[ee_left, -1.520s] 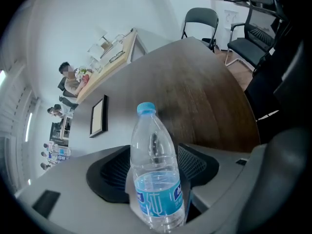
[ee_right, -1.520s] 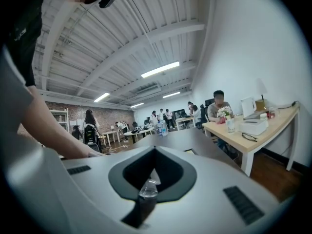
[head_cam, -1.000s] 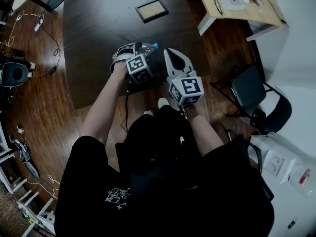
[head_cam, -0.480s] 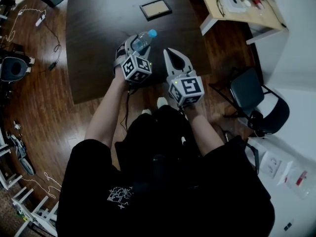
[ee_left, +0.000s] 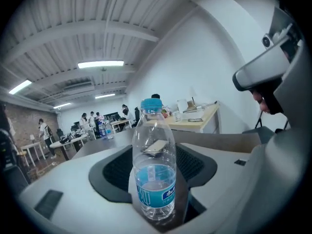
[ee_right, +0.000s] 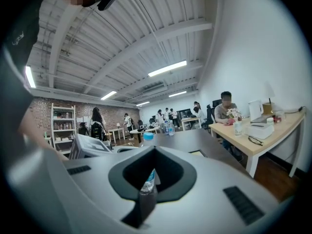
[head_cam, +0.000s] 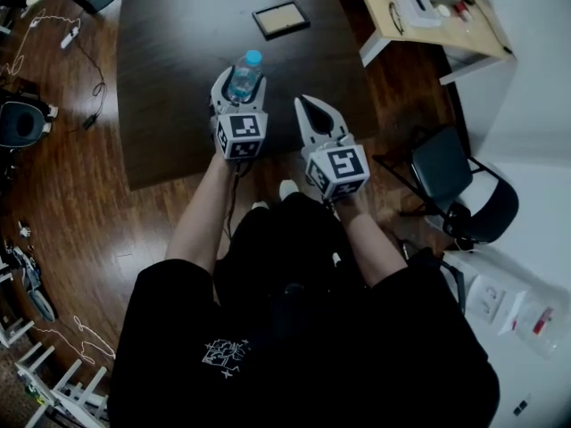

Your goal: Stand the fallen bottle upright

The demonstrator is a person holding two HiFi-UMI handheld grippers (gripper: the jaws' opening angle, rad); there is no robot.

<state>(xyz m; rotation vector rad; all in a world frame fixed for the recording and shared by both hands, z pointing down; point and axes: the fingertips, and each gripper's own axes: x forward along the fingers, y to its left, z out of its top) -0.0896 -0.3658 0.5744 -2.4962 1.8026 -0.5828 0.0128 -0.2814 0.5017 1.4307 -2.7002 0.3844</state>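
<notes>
Left gripper (head_cam: 237, 96) is clamped on the water bottle (head_cam: 243, 77), jaws pressing its lower body from both sides; the left gripper view shows the clear bottle (ee_left: 154, 169) with blue cap and blue label standing vertical between them. Change over the last second: the bottle was lying sideways in this same grip, cap pointing right, then tilted halfway, and now the cap points straight up. So the rotation part looks basically done. The bottle sits over the near part of the dark table (head_cam: 178, 43), well short of the small framed panel (head_cam: 280, 19). Whether its base is touching the tabletop can't be told, the jaws cover the bottom. Right gripper (head_cam: 312, 112) hangs just beside the left one, jaws pinched together on nothing; its own view shows only the bottle (ee_right: 147, 137) beyond the closed tips. Judgement: what's left is to seat the base flat, let go, and check that it stands. The bottle is tall and light, so a sideways pull on release could tip it.
</notes>
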